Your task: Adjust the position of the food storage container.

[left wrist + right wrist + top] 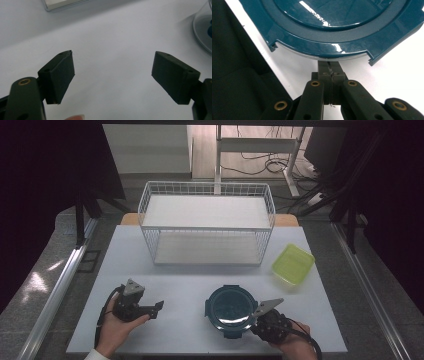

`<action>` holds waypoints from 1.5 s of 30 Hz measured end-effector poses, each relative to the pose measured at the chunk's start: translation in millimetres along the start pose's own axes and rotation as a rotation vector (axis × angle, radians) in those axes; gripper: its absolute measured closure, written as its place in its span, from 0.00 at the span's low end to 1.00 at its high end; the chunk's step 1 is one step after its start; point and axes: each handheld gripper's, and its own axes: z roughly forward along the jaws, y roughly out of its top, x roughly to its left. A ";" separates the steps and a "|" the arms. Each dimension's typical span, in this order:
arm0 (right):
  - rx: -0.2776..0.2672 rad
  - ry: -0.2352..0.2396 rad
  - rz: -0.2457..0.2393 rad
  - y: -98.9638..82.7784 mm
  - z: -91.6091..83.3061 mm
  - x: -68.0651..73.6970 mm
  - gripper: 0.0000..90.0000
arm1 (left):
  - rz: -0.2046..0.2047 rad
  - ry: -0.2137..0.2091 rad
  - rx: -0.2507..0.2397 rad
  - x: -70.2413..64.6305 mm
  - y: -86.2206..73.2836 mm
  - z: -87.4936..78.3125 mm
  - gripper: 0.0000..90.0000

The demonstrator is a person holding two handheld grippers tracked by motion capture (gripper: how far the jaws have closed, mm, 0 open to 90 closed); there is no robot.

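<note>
There is one white table (175, 320); on it stand one white wire rack (207, 222) at the back, one small yellow-green box (293, 264) to the right of the rack, and one round box with a dark blue lid (230, 310) at the front; the rack has two flat shelves, one up and one down.

Two hands come in from the bottom, and each holds one tool; so there are two tools, and each has two black fingers.

The left gripper (157, 308) hangs just over the table, to the left of the round box and apart from it; in the left gripper view its two fingers (58, 76) stand wide apart with only bare table between them; they hold nothing.

The right gripper (255, 316) is at the front right edge of the round box; in the right gripper view its two fingers (324, 72) are pressed tight together, and their tips reach under the rim of the blue lid; I cannot tell if they pinch anything there; the lid has four little flaps around its edge in the high view.
</note>
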 end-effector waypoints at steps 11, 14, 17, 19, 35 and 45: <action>-0.011 -0.004 -0.016 17.7 10.1 -4.6 0.99 | -0.002 0.002 0.000 2.1 -0.1 -0.2 0.20; -0.015 0.012 -0.022 21.2 11.6 -2.4 0.99 | -0.002 0.003 0.001 2.2 -0.1 0.0 0.20; -0.020 0.024 -0.033 31.0 16.4 1.7 0.99 | -0.001 0.004 0.002 2.3 -0.1 0.1 0.20; -0.021 0.032 -0.037 35.8 19.4 2.5 0.99 | -0.002 0.005 0.000 2.6 -0.3 -0.2 0.20; -0.044 0.042 -0.024 60.9 35.7 -0.1 0.99 | -0.005 0.006 0.002 4.9 -0.9 0.5 0.20; -0.053 0.046 -0.031 60.9 38.0 0.5 0.99 | -0.008 0.008 0.004 5.5 -1.3 0.8 0.20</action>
